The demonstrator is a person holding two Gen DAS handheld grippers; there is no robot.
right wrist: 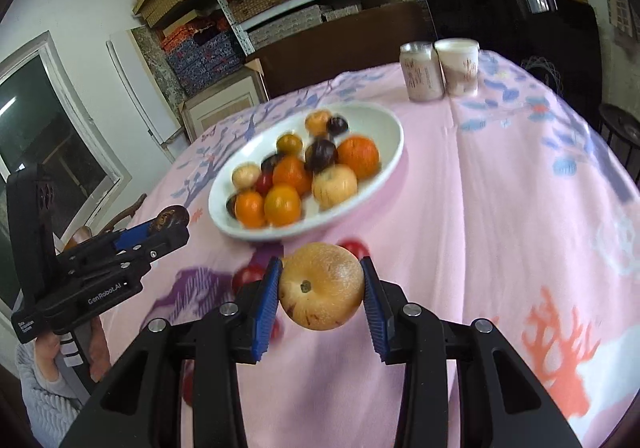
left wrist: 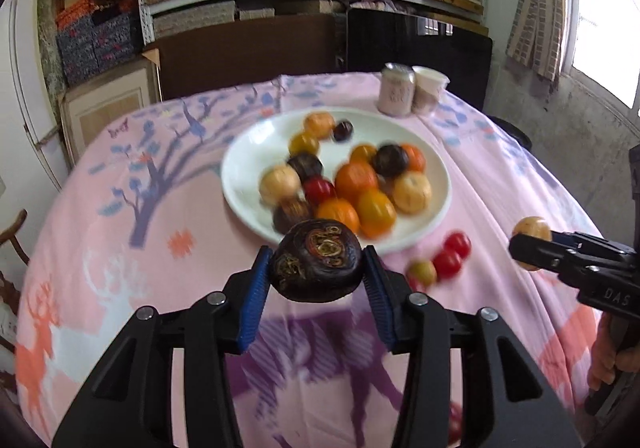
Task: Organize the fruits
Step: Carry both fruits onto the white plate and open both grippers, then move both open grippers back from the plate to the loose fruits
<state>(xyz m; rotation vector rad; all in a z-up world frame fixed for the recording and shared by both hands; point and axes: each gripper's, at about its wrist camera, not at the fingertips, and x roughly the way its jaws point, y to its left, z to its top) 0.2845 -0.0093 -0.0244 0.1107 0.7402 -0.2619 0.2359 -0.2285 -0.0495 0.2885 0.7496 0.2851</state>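
Tablecloth bears perhaps three fruits; right view hides them.

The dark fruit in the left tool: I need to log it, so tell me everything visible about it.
The dark fruit is roundish and somewhat flattened, with near-black, glossy, wrinkled skin and a reddish-orange patch of curled, gold-coloured markings on the side facing the camera. It is clamped at its sides between the blue ribbed pads of the left tool, above the pink tablecloth and just short of the white plate. Only the pads visibly touch it.
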